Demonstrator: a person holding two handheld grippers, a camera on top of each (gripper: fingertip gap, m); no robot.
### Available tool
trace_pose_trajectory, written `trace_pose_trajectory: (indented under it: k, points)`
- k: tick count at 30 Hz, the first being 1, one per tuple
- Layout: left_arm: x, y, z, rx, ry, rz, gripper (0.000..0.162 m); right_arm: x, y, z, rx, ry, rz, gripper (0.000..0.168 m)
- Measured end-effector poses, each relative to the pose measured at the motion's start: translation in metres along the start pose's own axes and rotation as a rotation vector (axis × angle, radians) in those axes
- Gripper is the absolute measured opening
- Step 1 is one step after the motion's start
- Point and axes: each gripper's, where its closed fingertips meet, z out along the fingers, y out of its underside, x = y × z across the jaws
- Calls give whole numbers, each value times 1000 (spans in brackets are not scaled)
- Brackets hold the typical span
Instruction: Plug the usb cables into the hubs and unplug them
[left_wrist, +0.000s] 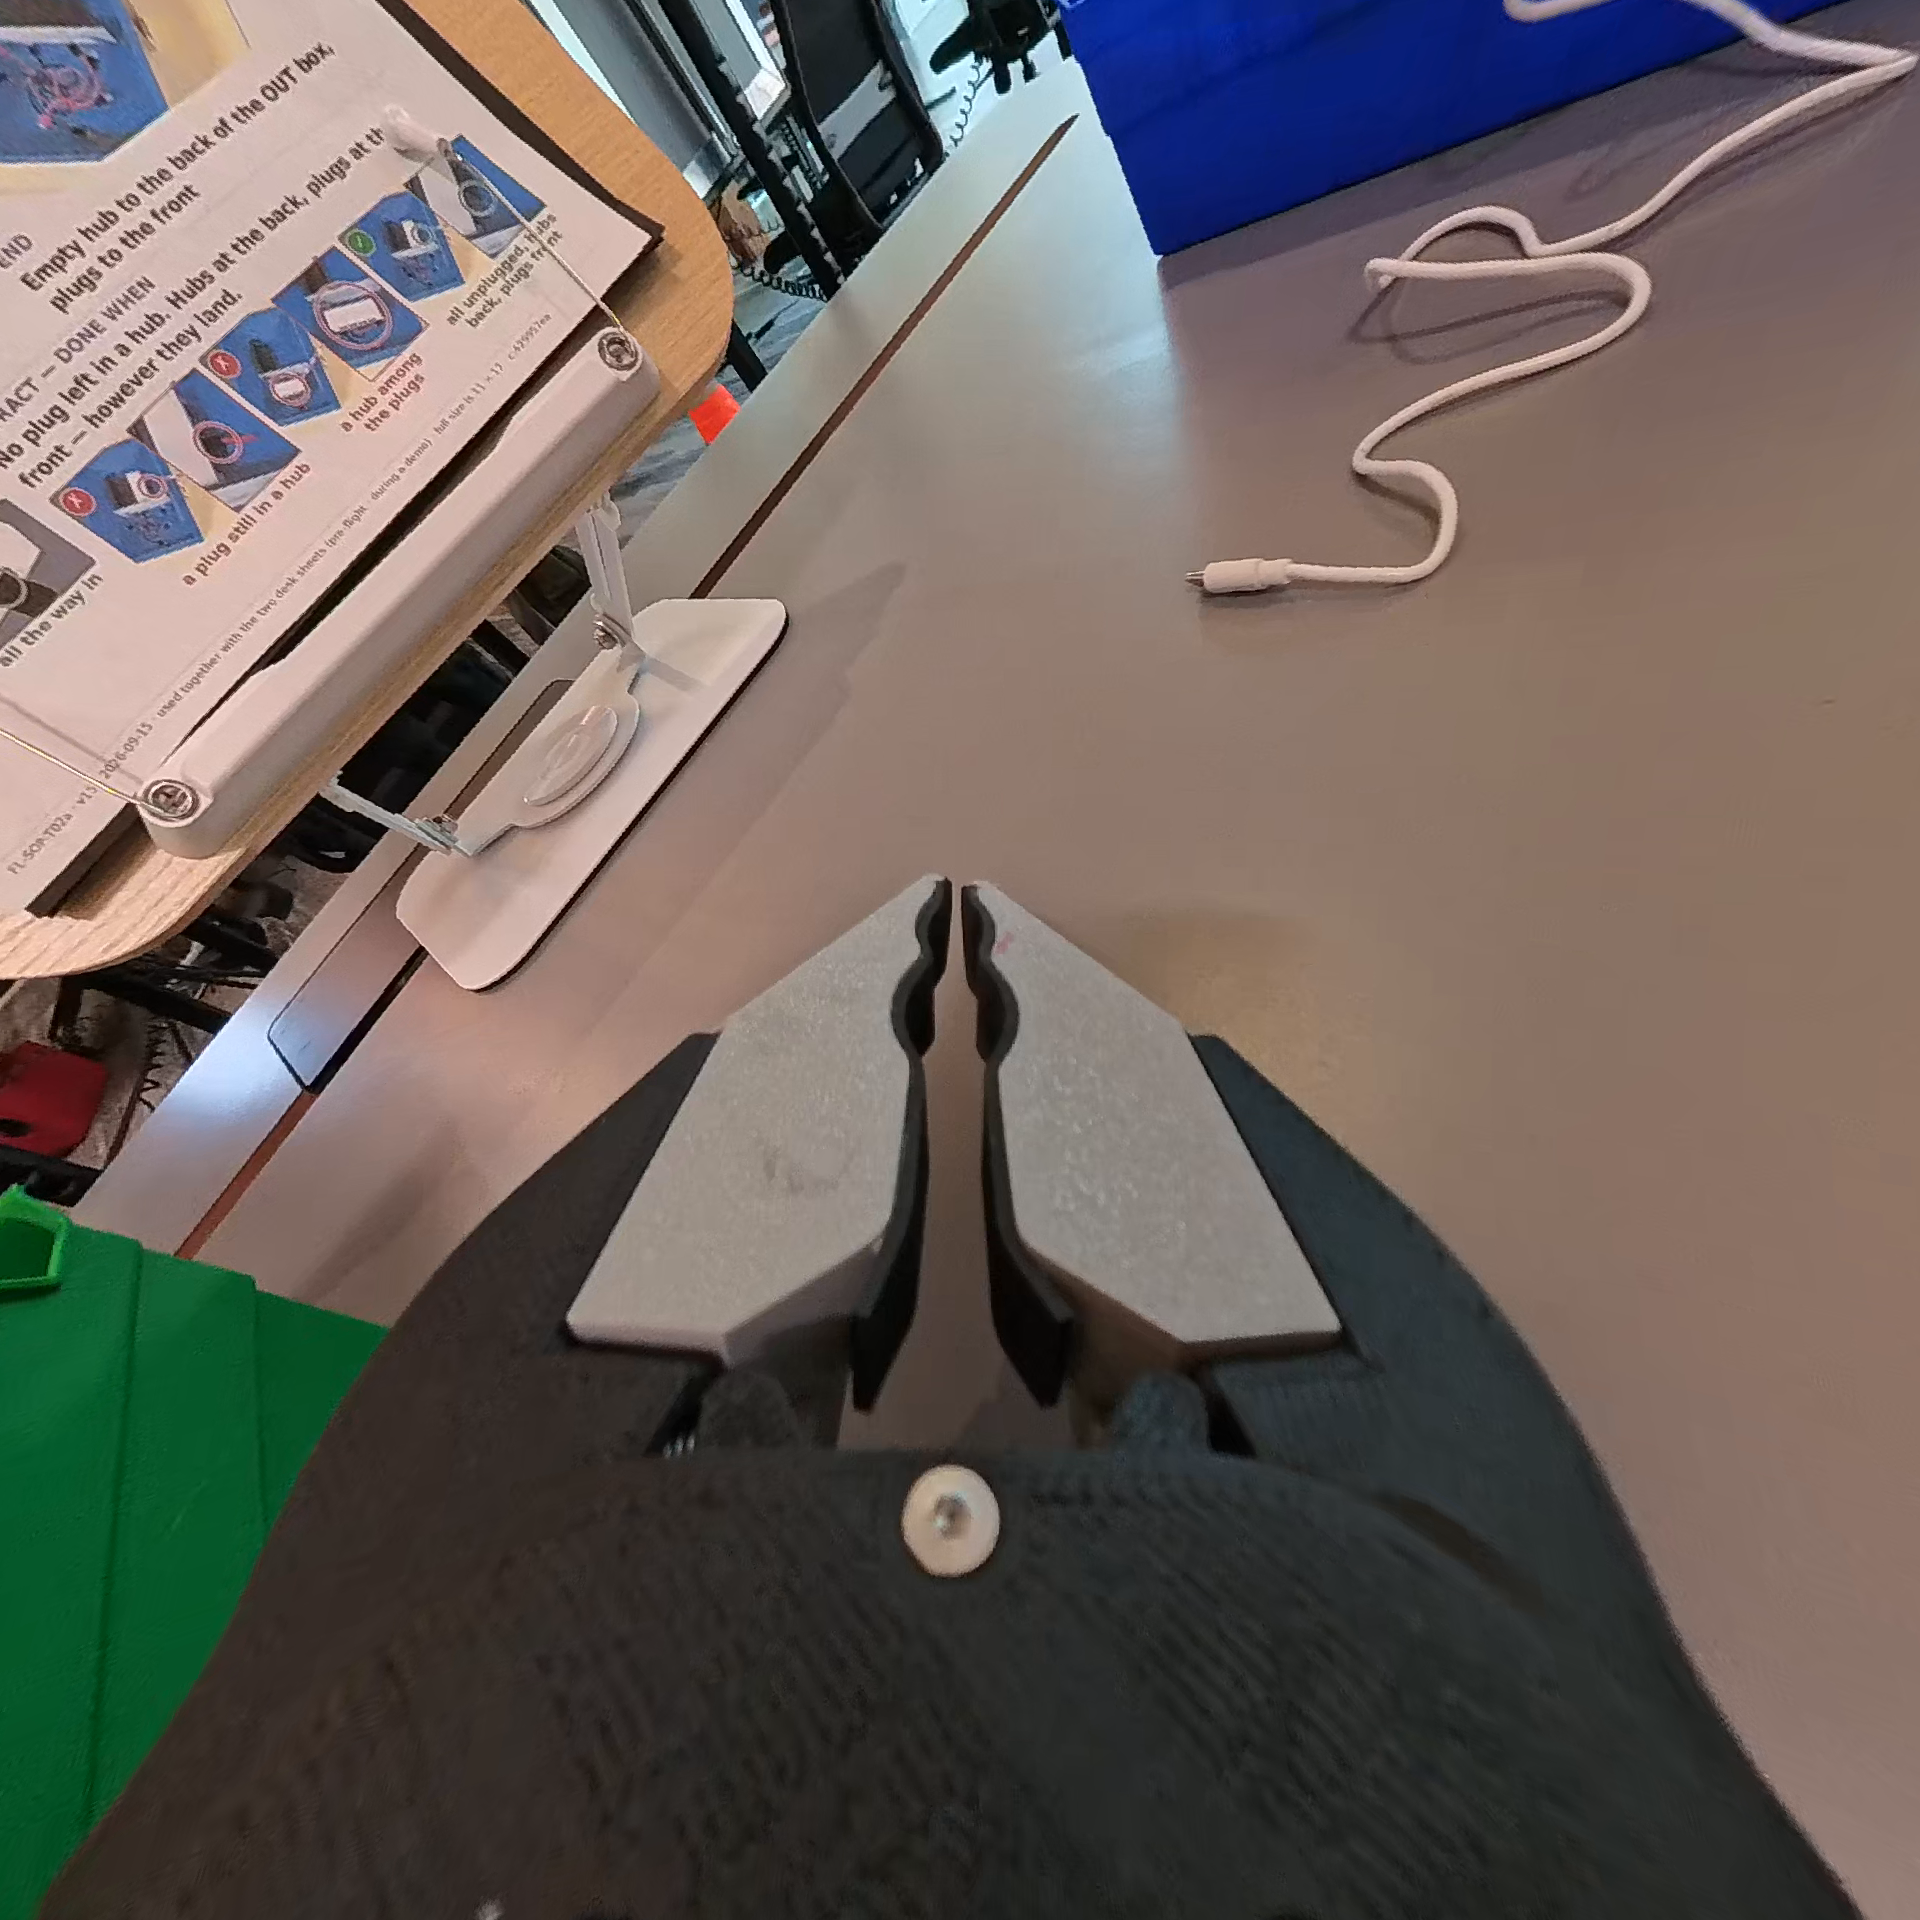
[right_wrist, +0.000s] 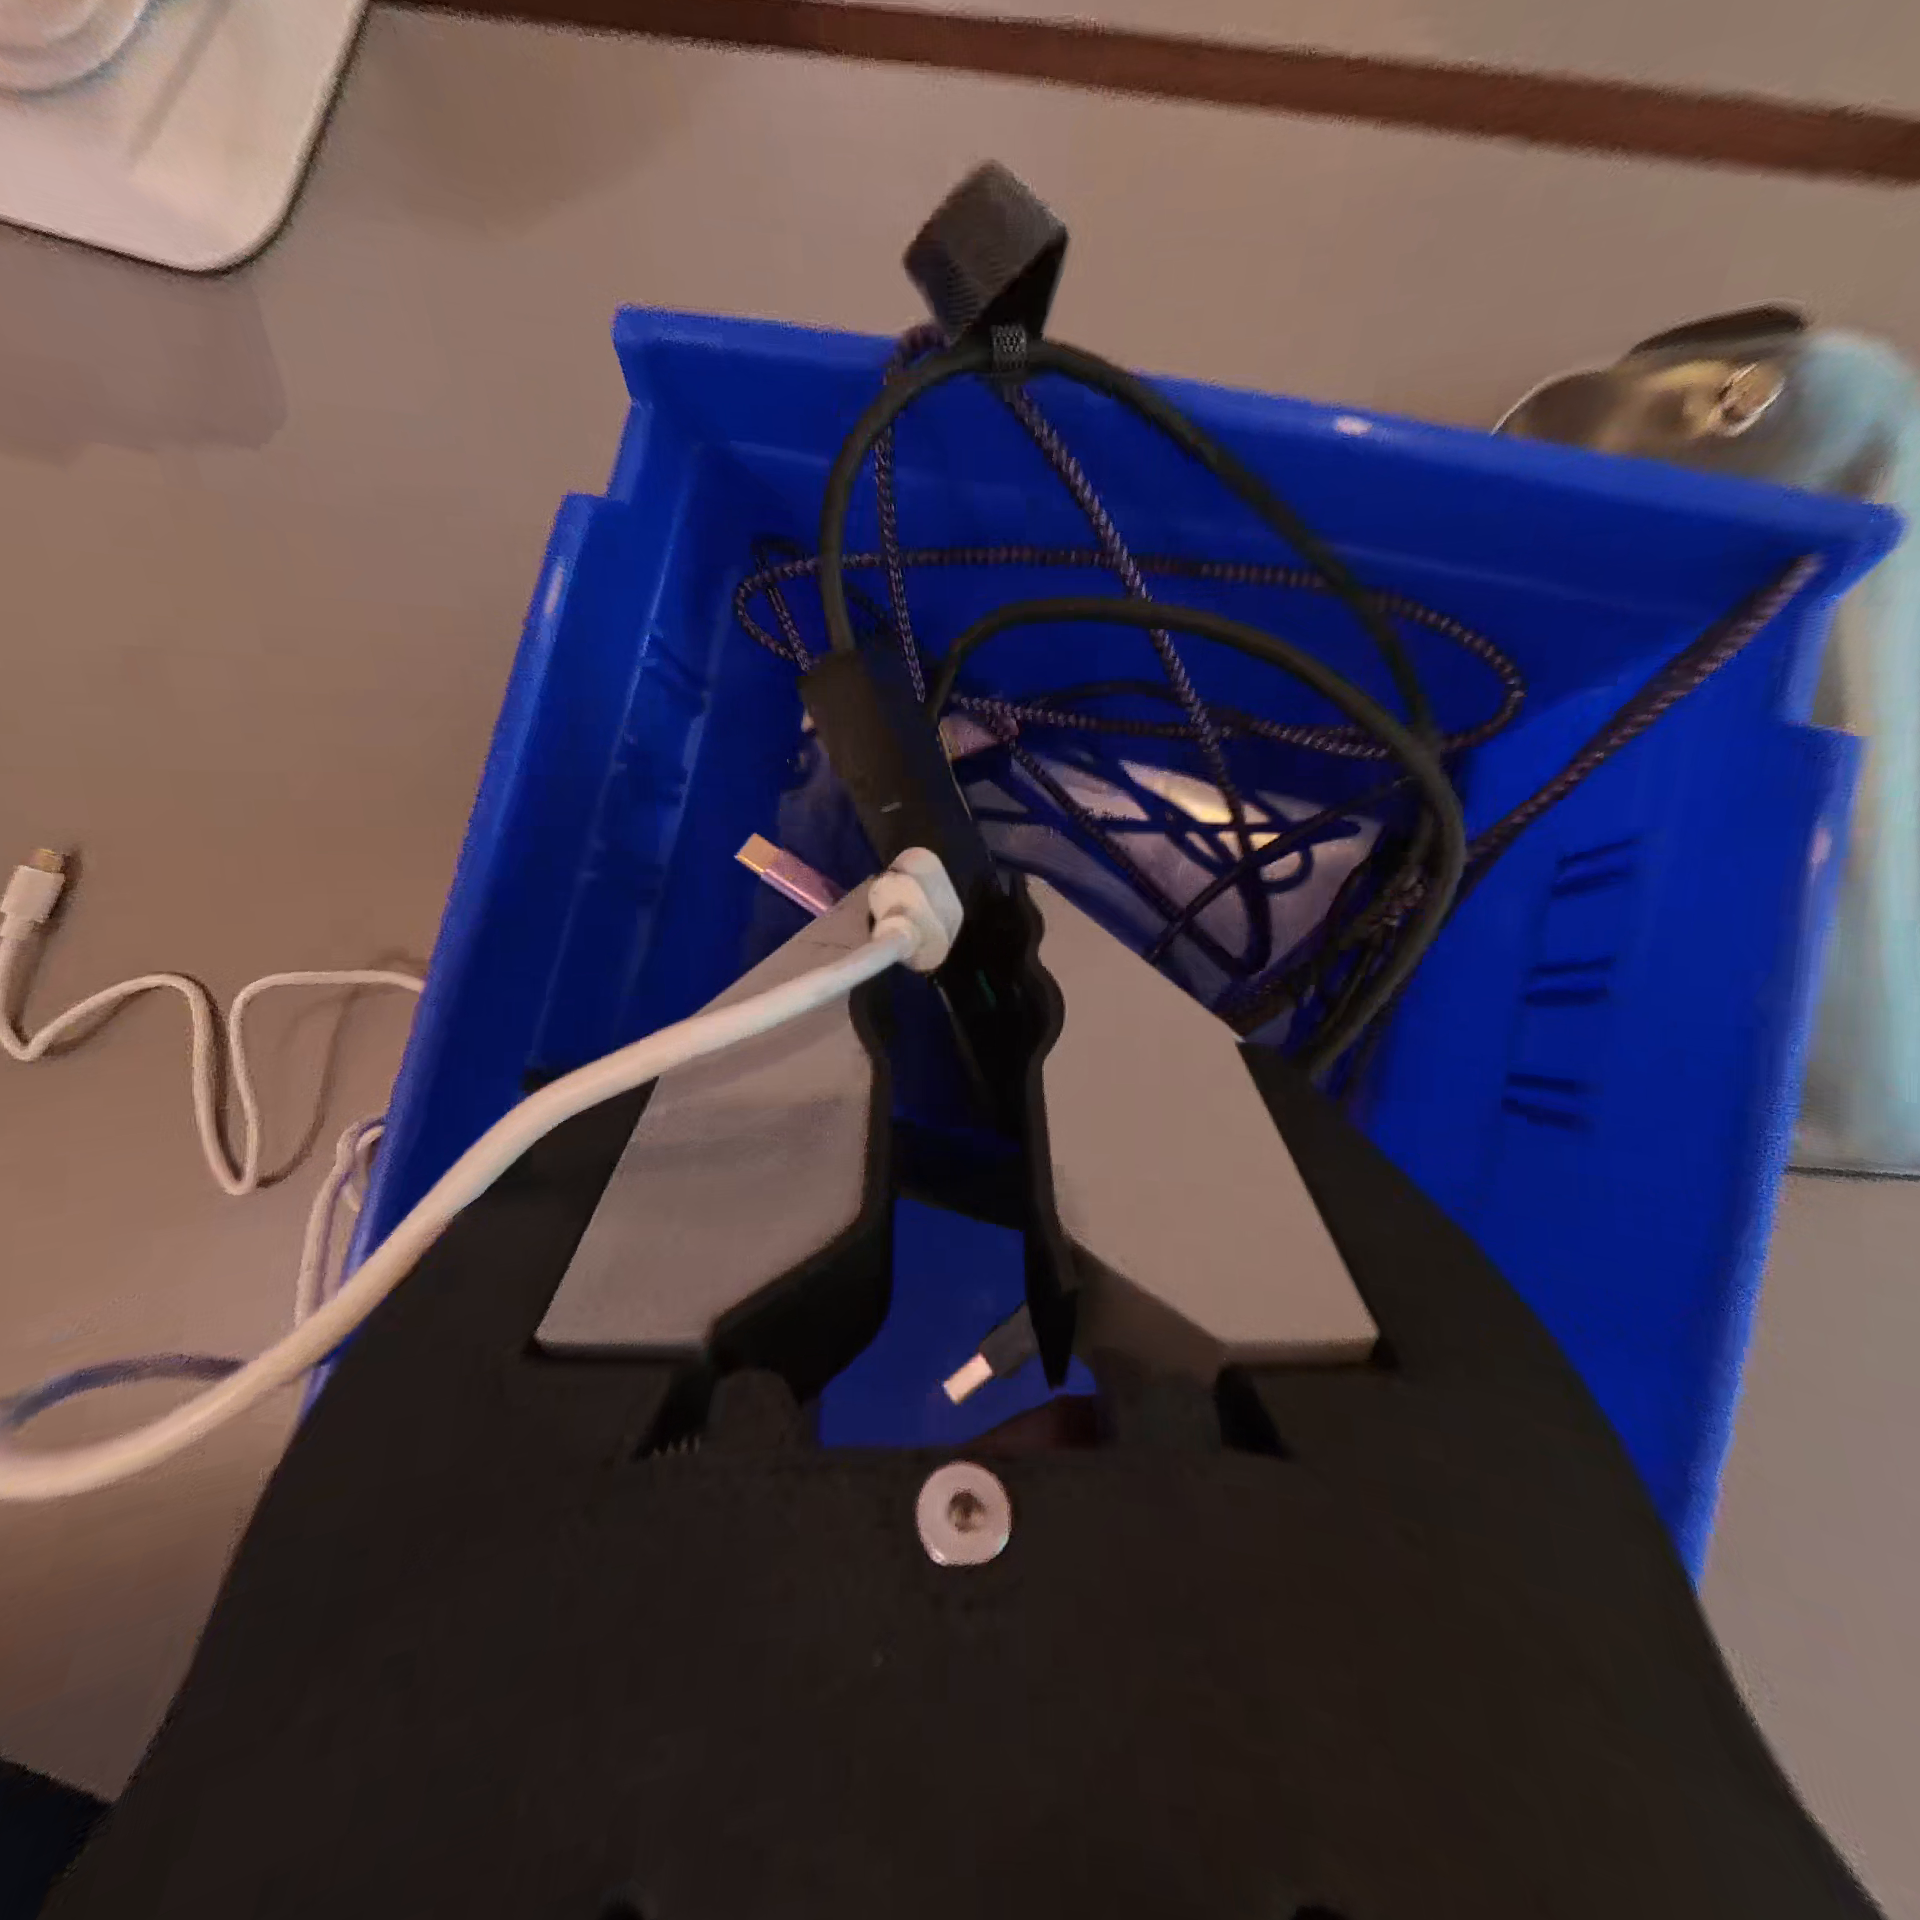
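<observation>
In the right wrist view my right gripper (right_wrist: 966, 935) is shut on a slim black USB hub (right_wrist: 873, 748) and holds it over the blue bin (right_wrist: 1621, 935). A white cable's plug (right_wrist: 914, 904) sits in the hub's side. Its cord (right_wrist: 436, 1195) trails left onto the table, where its far end (right_wrist: 42, 862) lies. The hub's own black lead (right_wrist: 1351, 582) loops up to a strap (right_wrist: 987, 249). Purple braided cables (right_wrist: 1143, 644) lie tangled in the bin. My left gripper (left_wrist: 956, 899) is shut and empty above the grey table. The white cable (left_wrist: 1434, 520) lies ahead of it to the right.
A document stand (left_wrist: 592, 769) with an instruction sheet (left_wrist: 208, 343) stands at the table's left edge. A green box (left_wrist: 125, 1507) is at the lower left. The blue bin (left_wrist: 1351, 135) stands at the far right. A loose purple plug (right_wrist: 779, 873) hangs beside the hub. Left tips to right tips: about 45 cm.
</observation>
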Motion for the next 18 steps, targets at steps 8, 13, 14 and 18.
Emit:
trace_pose_trajectory:
  k: [8, 13, 14, 18]
  points:
    - [-1, 0, -1, 2, 1, -10, 0, 2, 13, 20, -102, 75, -104, 18]
    - [-1, 0, -1, 2, 3, -7, 0, 2, 12, 16, -91, 59, -90, 18]
    - [-1, 0, -1, 1, 2, -5, 0, 1, 12, 15, -87, 55, -88, 18]
    - [0, 0, -1, 0, 3, -4, 0, -2, 11, 8, -87, 23, -91, 24]
